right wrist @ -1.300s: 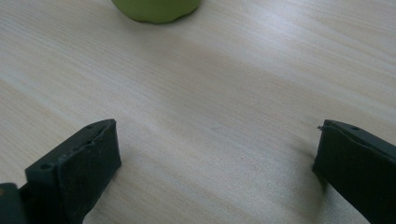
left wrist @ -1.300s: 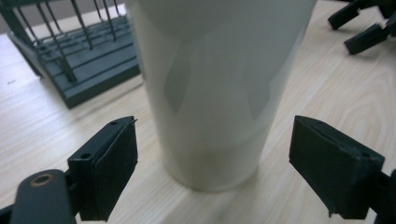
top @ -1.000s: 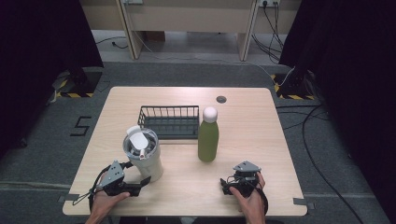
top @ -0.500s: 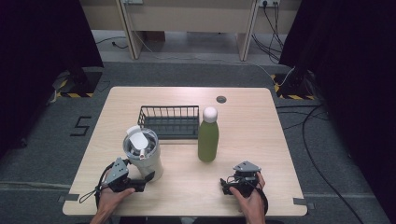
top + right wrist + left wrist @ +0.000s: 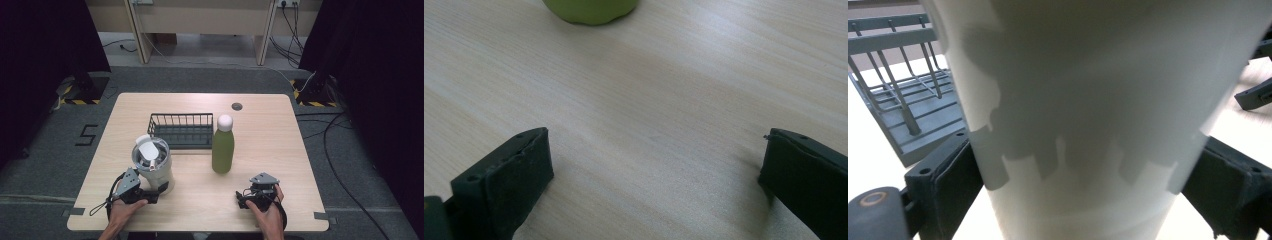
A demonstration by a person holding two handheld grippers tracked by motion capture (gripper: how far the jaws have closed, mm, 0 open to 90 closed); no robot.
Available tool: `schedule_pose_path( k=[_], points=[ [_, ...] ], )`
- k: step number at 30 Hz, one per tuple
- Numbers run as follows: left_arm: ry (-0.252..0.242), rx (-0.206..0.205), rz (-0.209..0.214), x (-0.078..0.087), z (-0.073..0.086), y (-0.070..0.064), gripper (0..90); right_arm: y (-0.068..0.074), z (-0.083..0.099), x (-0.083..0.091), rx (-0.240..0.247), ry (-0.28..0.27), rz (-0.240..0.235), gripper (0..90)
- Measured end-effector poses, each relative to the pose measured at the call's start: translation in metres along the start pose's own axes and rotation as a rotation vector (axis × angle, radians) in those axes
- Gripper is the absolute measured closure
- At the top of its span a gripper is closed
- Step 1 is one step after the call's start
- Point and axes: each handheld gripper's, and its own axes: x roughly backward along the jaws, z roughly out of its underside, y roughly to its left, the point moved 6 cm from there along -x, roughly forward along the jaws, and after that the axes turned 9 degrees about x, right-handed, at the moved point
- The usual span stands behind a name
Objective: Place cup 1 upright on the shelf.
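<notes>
Left to right. The left tongs (image 5: 159,189) stand near the front-left corner of the desk (image 5: 280,125), spread wide around the foot of the white cup (image 5: 156,167); in the left gripper view the cup (image 5: 1098,115) stands upright between the two jaws, which lie against or just beside its wall, and whether they press it cannot be told. The cup rests on the desk, just in front of the wire basket (image 5: 182,131), which sits toward the middle of the desk. The green bottle (image 5: 223,148) stands upright just right of the basket, untouched. The right tongs (image 5: 245,199) rest near the front edge, wide apart and holding nothing, with bare wood between the jaws. Judged stage: the approach to the cup is made; a firm grip, the lift and any placing are left.
</notes>
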Motion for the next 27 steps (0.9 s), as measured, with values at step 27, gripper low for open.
schedule_pose_path(
  k=[27],
  points=[
    [-0.058, 0.019, 0.021, -0.0102, -0.0024, -0.0003, 10.5, 0.0006, -0.0003, -0.0004, 0.012, -0.002, -0.006, 0.5]
  ],
)
